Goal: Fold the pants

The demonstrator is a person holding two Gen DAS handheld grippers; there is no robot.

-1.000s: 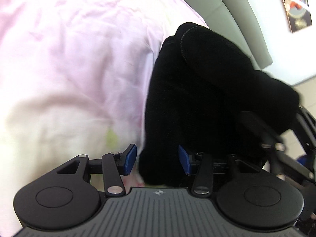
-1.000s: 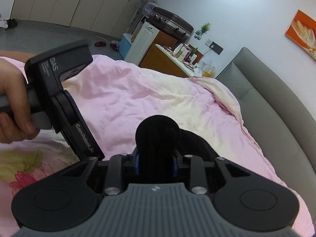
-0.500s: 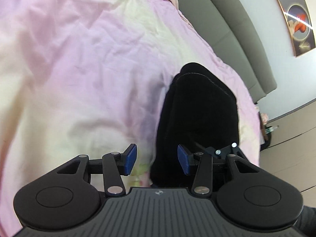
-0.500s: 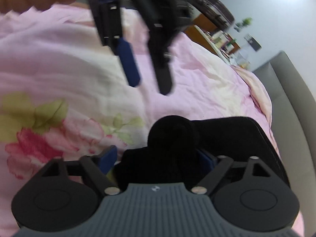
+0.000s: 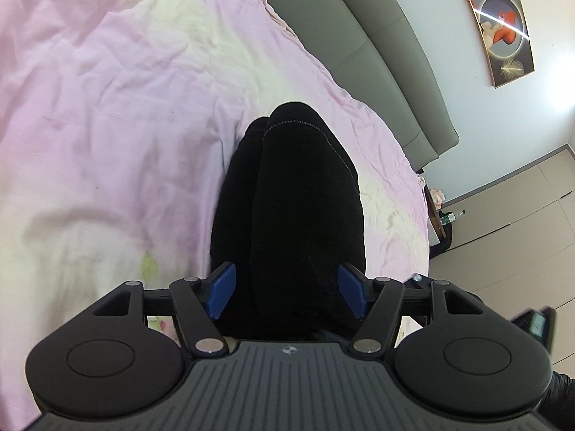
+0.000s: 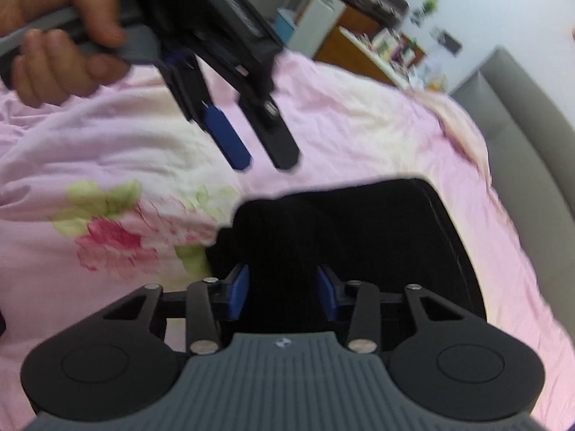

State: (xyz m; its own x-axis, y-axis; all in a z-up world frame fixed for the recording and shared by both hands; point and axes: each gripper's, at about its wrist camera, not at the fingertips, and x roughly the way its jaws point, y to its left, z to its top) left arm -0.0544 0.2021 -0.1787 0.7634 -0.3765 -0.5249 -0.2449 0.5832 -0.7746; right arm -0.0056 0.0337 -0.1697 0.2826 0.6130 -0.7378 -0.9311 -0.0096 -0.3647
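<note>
The black pants [image 5: 294, 201] lie folded in a compact stack on the pink bedspread [image 5: 107, 115]. My left gripper [image 5: 287, 292] is open, its blue pads either side of the stack's near end, above it. In the right wrist view the pants [image 6: 359, 230] lie flat and my right gripper [image 6: 282, 292] is open over their near edge, pads apart. The left gripper [image 6: 264, 156] also shows there, held by a hand [image 6: 61, 46] above the bedspread [image 6: 359, 136], away from the pants.
A grey padded headboard [image 5: 377, 54] runs behind the bed. A framed picture [image 5: 499, 25] hangs on the wall. A wooden dresser with small items [image 6: 370, 54] stands beyond the bed. The bedspread has a pink flower print [image 6: 111, 240].
My right gripper opened and let go of the pants, which now lie flat. My left gripper opened wider and lifted back from the stack.
</note>
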